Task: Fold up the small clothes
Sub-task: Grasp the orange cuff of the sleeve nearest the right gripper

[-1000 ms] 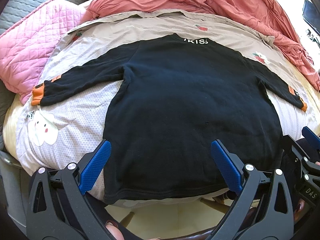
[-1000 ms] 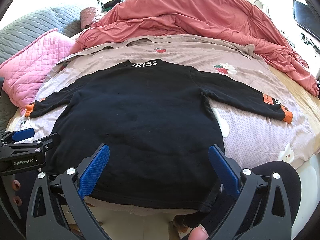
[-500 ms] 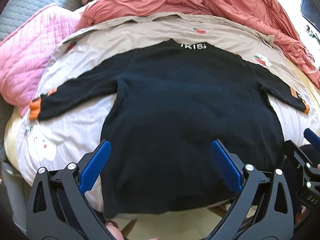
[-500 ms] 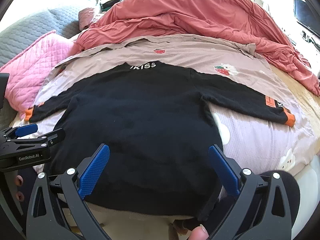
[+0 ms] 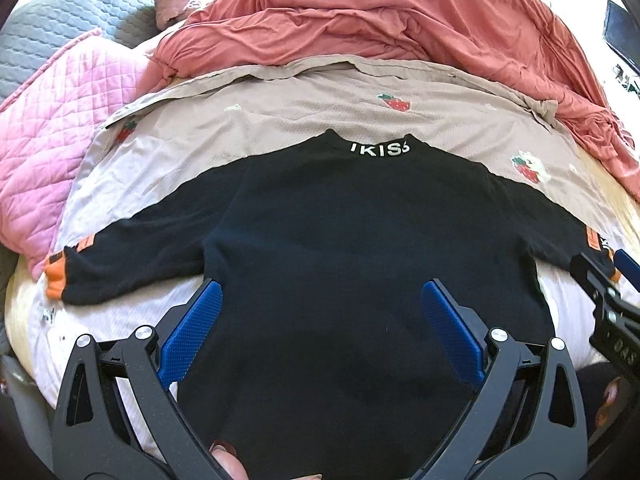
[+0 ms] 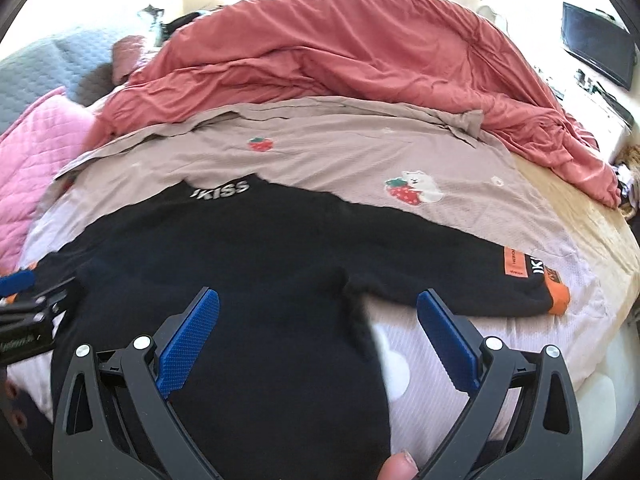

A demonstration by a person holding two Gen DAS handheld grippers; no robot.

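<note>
Item: black top (image 5: 360, 260), lying flat on sheet (image 5: 280, 128), collar at 12, sleeves out to 9 & 3. Left gripper (image 5: 320, 328) & right gripper (image 6: 318, 332): both hovering w/ jaws spread wide, gripping nothing. Step: fold not yet begun, prob. lining up. Next: nip a sleeve cuff (image 6: 558, 298), carrying it inward.

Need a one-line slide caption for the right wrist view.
Right gripper, jaws open, above a black long-sleeved top spread flat on a strawberry-print sheet, red duvet behind.
</note>
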